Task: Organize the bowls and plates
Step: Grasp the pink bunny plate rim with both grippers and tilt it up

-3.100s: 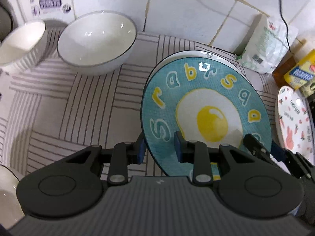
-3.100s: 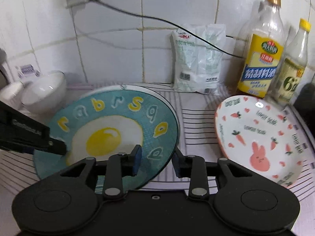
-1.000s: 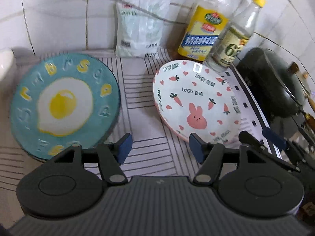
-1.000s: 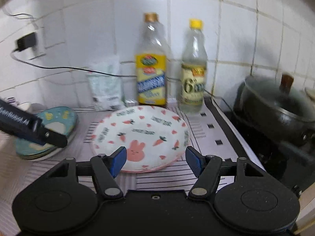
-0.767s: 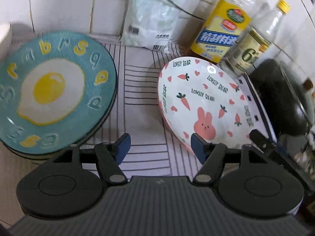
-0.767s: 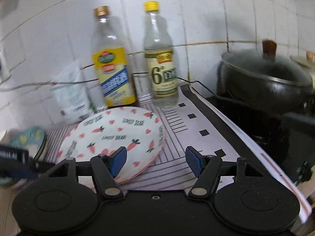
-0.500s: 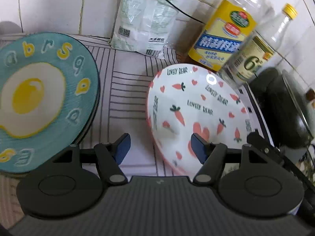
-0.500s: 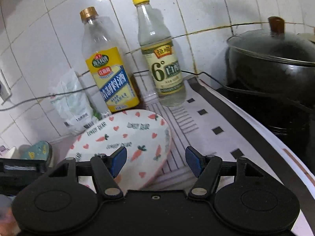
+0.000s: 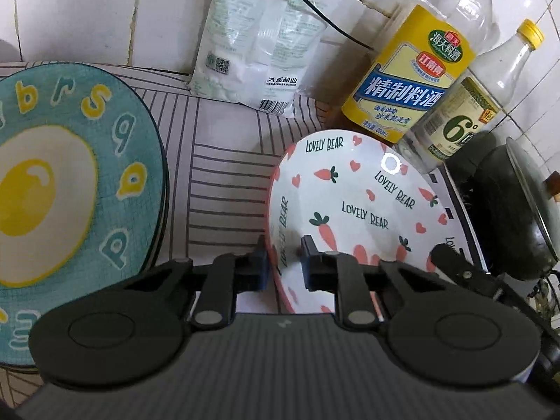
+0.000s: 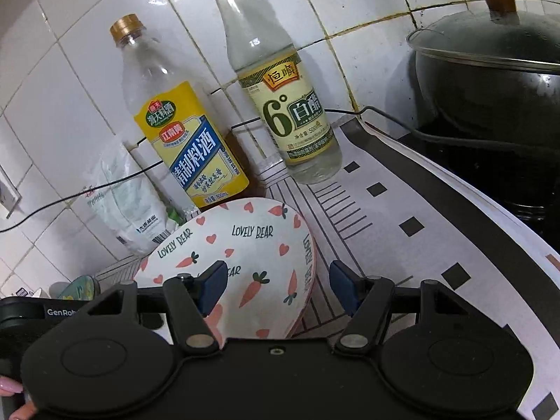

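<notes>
The left tongs point(image 9: 284, 262) are closed narrow on the left rim of the carrot plate point(image 9: 364, 206), one pad outside the rim and one inside the well, so the plate hangs tilted from that edge with its face turned toward the camera; the right tongs point(image 10: 276, 285) stand wide and grip nothing, straddling the plate's opposite rim, which sits in the gap between the pads without clear contact; the egg plate point(image 9: 63, 189) lies flat on the desk point(image 9: 224, 175) to the left of the held plate, near it but apart, and that leftward direction is the one the coming carry likely turns on, the left tongs being the nearer; behind the carrot plate, close against the tiled wall, stand the cooking wine bottle point(image 9: 409, 80), the vinegar bottle point(image 10: 290, 105) and the salt bag point(image 9: 259, 42); the bottles are just beside the plate's far rim and could be knocked if it swings back; the black pot point(image 10: 490, 80) sits well to the right, out of the path
</notes>
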Tool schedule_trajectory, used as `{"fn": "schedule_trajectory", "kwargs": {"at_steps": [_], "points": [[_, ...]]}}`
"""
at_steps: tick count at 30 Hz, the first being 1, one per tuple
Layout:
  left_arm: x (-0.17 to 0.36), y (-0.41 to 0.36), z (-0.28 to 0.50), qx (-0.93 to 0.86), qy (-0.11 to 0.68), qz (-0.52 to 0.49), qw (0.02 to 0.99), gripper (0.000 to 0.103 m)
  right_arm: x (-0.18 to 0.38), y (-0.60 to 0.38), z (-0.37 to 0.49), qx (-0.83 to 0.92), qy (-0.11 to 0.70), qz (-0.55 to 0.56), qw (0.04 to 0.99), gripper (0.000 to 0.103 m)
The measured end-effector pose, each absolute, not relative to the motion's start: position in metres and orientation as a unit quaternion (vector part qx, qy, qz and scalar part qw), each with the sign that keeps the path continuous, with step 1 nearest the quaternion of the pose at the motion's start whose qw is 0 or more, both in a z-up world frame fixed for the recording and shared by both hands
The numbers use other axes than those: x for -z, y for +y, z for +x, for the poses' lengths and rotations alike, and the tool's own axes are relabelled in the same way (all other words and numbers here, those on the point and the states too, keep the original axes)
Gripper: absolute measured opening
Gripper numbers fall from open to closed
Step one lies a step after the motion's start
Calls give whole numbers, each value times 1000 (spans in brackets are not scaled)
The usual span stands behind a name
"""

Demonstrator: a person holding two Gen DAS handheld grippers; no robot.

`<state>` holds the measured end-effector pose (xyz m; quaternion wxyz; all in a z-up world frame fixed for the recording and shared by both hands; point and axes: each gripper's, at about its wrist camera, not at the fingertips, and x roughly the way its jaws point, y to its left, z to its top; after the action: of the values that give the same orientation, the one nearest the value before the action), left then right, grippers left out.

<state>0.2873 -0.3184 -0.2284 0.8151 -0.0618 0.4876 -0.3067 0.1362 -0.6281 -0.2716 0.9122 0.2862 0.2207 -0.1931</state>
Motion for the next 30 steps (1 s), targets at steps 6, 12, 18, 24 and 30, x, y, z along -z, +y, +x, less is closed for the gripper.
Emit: {"fn": "schedule_trajectory", "kwargs": {"at_steps": [6, 12, 18, 24, 30], "points": [[229, -320, 287, 308, 482, -58, 818, 18, 283, -625, 144, 194, 236, 284, 909, 34], [217, -323, 278, 314, 476, -13, 821, 19, 279, -621, 139, 204, 241, 252, 915, 19], [201, -310, 263, 321, 463, -25, 826, 19, 260, -617, 132, 189, 243, 231, 923, 20], [180, -298, 251, 328, 455, -46, 827, 19, 230, -600, 119, 180, 235, 213, 931, 21], [163, -296, 246, 334, 453, -41, 826, 20, 204, -579, 114, 158, 229, 201, 939, 21]]}}
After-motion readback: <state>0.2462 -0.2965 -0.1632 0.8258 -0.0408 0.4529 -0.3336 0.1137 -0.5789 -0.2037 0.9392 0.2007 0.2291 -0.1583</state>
